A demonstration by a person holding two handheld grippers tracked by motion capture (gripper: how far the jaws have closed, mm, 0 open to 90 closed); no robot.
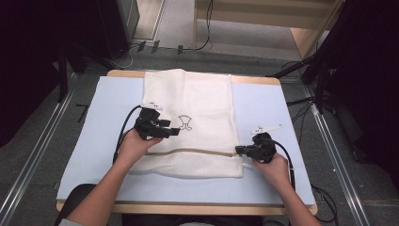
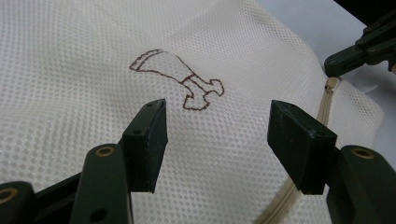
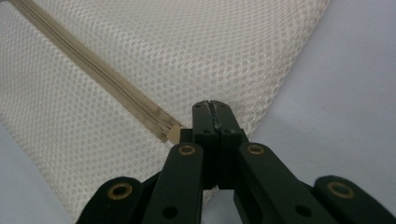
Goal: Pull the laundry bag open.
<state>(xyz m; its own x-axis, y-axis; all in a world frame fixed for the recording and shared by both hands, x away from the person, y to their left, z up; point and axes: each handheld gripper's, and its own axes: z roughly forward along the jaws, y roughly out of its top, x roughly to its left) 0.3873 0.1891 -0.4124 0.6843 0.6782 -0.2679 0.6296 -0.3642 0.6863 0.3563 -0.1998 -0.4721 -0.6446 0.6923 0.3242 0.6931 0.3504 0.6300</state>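
Note:
A white mesh bag point(image 1: 197, 117) lies flat on the light-blue mat point(image 1: 263, 108), with a beige zipper point(image 1: 197, 151) running across it near its front end. My left gripper point(image 1: 175, 130) hovers open over the bag, its pads point(image 2: 149, 140) spread just short of a brown stitched emblem point(image 2: 180, 79), nothing between them. My right gripper point(image 1: 237, 150) is at the bag's right edge, jaws pressed together point(image 3: 212, 106) beside the zipper's end tab point(image 3: 173, 135). Whether any mesh is pinched between them is not visible. The right gripper point(image 2: 334, 65) also shows in the left gripper view, just above the zipper end.
The mat covers a wooden table point(image 1: 188, 207); bare mat lies left and right of the bag. Cables trail from both grippers. Dark stands point(image 1: 320, 70) and floor cables point(image 1: 141, 49) surround the table beyond its far edge.

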